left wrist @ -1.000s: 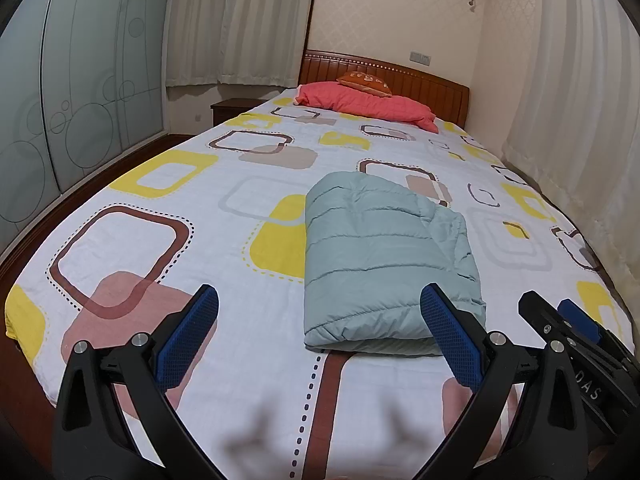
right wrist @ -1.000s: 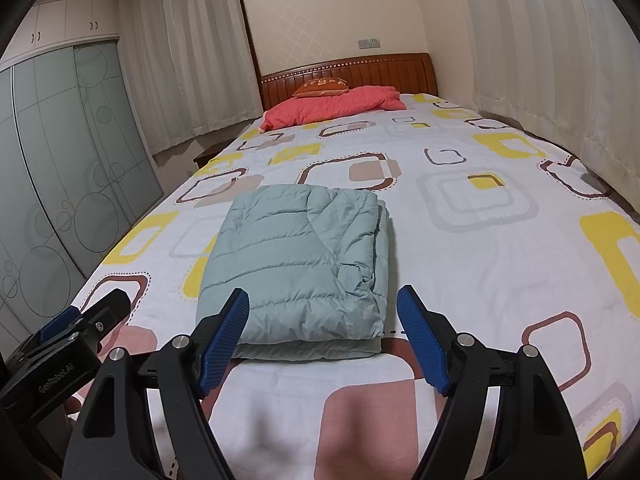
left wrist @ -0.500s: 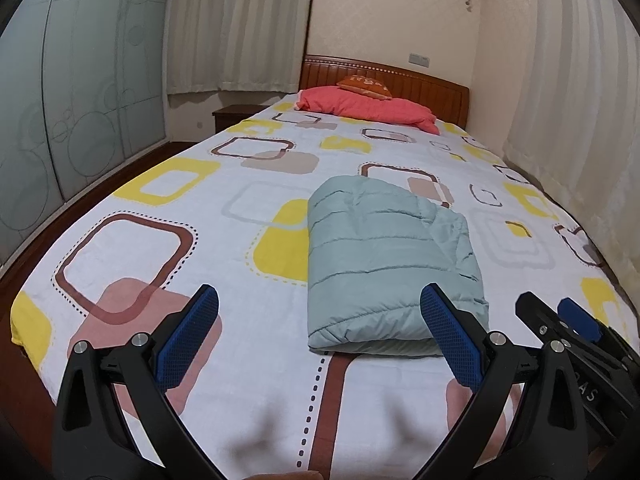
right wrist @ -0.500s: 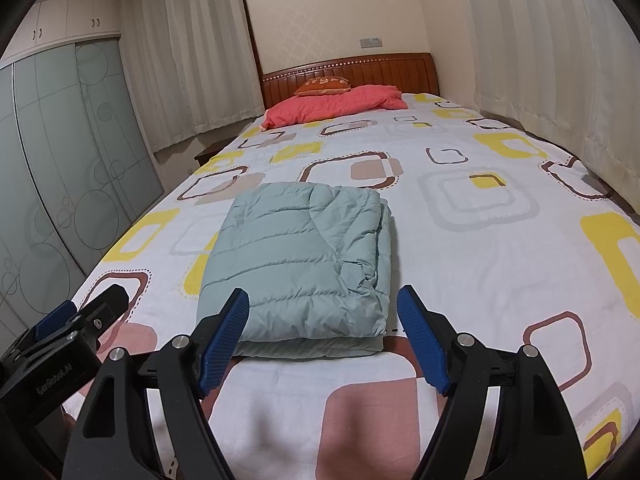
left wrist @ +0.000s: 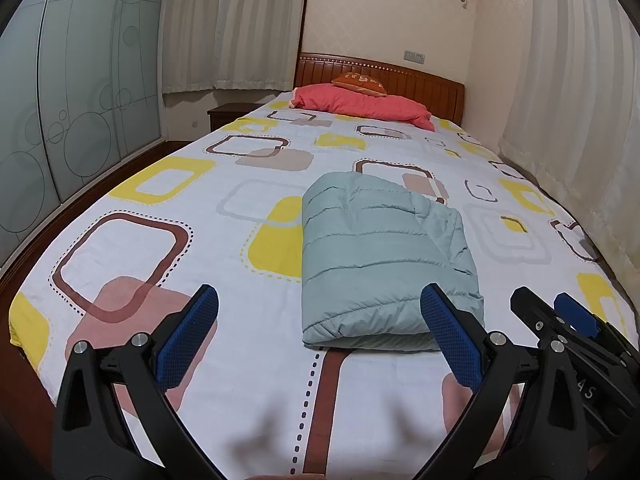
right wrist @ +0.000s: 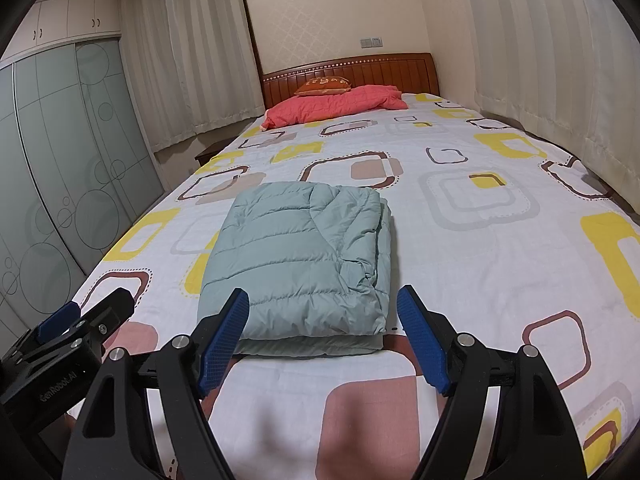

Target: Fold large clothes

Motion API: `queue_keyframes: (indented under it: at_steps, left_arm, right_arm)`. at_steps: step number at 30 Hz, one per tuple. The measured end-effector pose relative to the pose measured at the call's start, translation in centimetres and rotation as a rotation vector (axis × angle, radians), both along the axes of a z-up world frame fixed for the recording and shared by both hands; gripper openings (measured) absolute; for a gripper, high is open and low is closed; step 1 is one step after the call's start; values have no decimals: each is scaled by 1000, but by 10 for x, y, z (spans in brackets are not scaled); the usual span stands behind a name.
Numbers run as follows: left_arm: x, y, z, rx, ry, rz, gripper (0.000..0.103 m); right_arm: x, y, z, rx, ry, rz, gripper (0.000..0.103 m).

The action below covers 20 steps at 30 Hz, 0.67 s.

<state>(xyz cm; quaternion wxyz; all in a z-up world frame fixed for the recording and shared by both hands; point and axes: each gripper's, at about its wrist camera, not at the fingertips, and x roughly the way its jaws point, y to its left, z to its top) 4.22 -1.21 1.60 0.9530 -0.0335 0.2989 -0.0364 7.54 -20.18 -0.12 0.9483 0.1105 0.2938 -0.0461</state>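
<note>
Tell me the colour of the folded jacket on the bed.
Pale grey-green jacket; right wrist view shows it best.

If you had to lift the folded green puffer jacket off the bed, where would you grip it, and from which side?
I would grip the folded green puffer jacket by its near rounded fold edge, coming in low from the foot of the bed. That edge faces both claws, looks thick, and probably binds every layer; the loose, crumpled edges on its right side would likely spill open.

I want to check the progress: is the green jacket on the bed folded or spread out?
Folded. The jacket lies as a compact rectangle, with stacked layers showing at its near edge.
</note>
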Motion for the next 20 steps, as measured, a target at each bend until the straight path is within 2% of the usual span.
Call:
queue_keyframes:
  at_steps: [5,20]
  left_arm:
    - [0,1,0,-6,-8,9,101]
    - [2,0,-12,-21,45,-2,101]
  right_arm:
    - [0,0,0,2,1,1,75]
    - [-4,1,-2,5,4,3,75]
